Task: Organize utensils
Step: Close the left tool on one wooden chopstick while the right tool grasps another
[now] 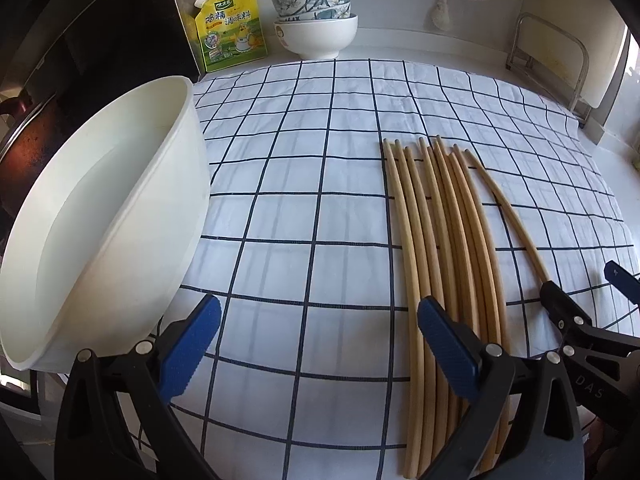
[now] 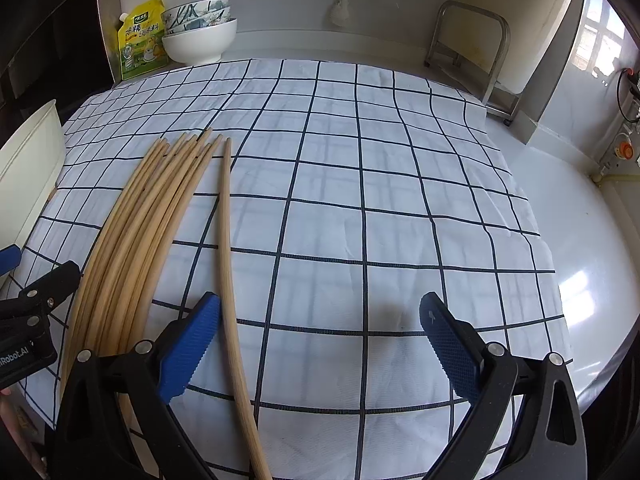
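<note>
Both claws wide open, empty; single chopstick (image 2: 228,248) just inside right claw's (image 2: 320,344) left finger.

"DAS" on the right gripper (image 1: 608,280); "Robot.AI" on the left gripper (image 2: 12,264).

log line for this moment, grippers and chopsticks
left gripper: open, empty | right gripper: open, empty | chopsticks: bundle flat on checked cloth, one apart | white tub: left

chopsticks (image 1: 440,240) tan | cloth (image 1: 304,184) white, navy grid | tub (image 1: 100,220) white | pouch (image 1: 228,28) yellow-green
</note>
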Tool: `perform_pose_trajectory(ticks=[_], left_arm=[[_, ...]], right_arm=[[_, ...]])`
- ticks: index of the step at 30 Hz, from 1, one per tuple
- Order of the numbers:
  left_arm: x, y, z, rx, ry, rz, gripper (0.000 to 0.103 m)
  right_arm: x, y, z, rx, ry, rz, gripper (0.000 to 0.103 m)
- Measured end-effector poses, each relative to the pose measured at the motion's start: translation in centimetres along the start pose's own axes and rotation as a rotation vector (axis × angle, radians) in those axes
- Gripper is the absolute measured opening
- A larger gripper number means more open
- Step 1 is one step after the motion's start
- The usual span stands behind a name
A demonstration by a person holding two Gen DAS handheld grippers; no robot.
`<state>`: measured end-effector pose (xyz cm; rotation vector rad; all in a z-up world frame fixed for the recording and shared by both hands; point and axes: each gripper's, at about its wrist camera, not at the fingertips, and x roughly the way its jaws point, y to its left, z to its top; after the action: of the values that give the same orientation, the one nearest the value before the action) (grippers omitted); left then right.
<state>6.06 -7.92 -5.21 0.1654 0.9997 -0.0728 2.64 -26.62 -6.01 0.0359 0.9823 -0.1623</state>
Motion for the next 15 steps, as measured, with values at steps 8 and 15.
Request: perform_pose_trajectory(ticks=[8,15], left_arm=[[0.32,-0.06,-0.3,0.022,0.021,0.026,0.097],[0.54,-0.42,0.06,0.033,0.013,0.025,0.097]], right_arm=[[-0.07,-0.05,-0.03,0.0,-0.004,0.002,0.094],[-0.38,0.45,-0.47,-0.027,-0.034,-0.009,0.094]])
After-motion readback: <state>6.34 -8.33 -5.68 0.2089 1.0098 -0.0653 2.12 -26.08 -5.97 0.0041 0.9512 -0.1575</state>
